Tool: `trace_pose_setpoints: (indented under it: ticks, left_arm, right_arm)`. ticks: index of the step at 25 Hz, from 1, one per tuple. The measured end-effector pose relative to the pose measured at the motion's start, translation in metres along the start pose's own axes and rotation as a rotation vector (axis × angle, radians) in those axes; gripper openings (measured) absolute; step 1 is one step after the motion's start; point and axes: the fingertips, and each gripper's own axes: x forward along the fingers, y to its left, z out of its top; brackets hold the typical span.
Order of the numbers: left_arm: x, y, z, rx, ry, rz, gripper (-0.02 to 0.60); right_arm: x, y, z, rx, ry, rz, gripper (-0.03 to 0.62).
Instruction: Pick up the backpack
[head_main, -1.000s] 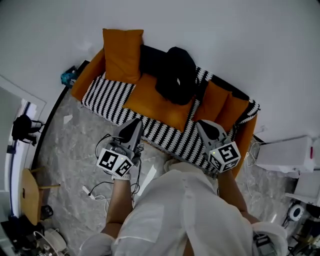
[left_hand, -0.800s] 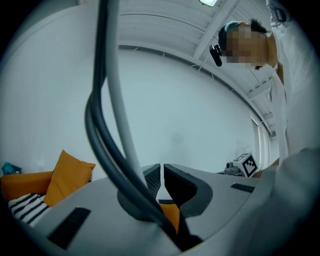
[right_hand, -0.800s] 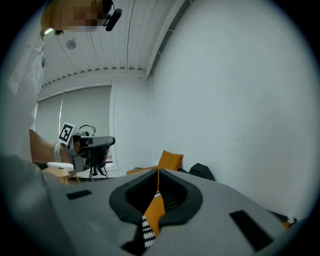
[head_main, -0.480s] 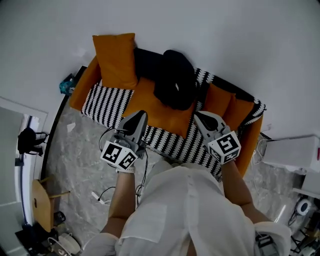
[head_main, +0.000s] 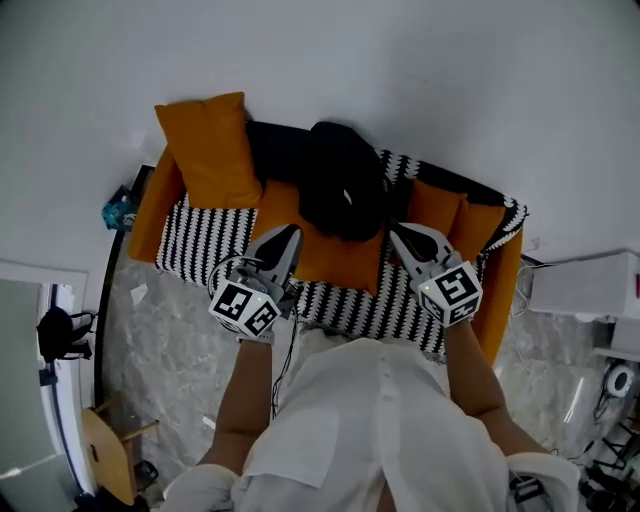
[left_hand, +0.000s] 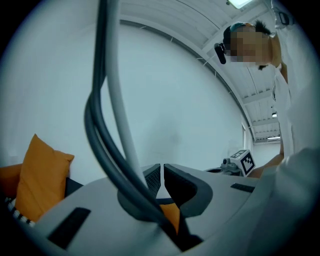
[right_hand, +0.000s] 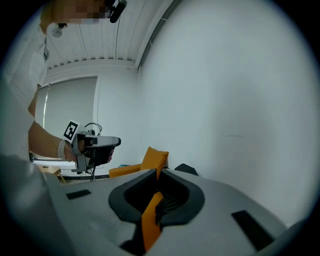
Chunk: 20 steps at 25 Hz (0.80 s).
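Head view: left tongs (head_main: 289, 234) and right tongs (head_main: 398, 232), both pressed together empty, near the backpack (head_main: 340, 190) on a sofa (head_main: 210, 235).

Sofa seat (head_main: 212, 232) before backpack (head_main: 340, 190) lies clear; cushions (head_main: 205, 150) flank it
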Motion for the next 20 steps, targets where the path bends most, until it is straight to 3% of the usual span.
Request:
trace_pose_setpoints:
  ticks: [9, 20]
  left_arm:
    - [0.046, 0.065, -0.012, -0.007, 0.127, -0.129, 0.040]
    - [0.096, 0.128, -0.033, -0.052, 0.197, -0.174, 0.040]
  right_arm:
    - [0.063, -0.024, -0.004, 0.085, 0.024, -0.117, 0.063]
    - [0.136, -0.054, -0.034, 0.103, 0.126, -0.173, 0.135]
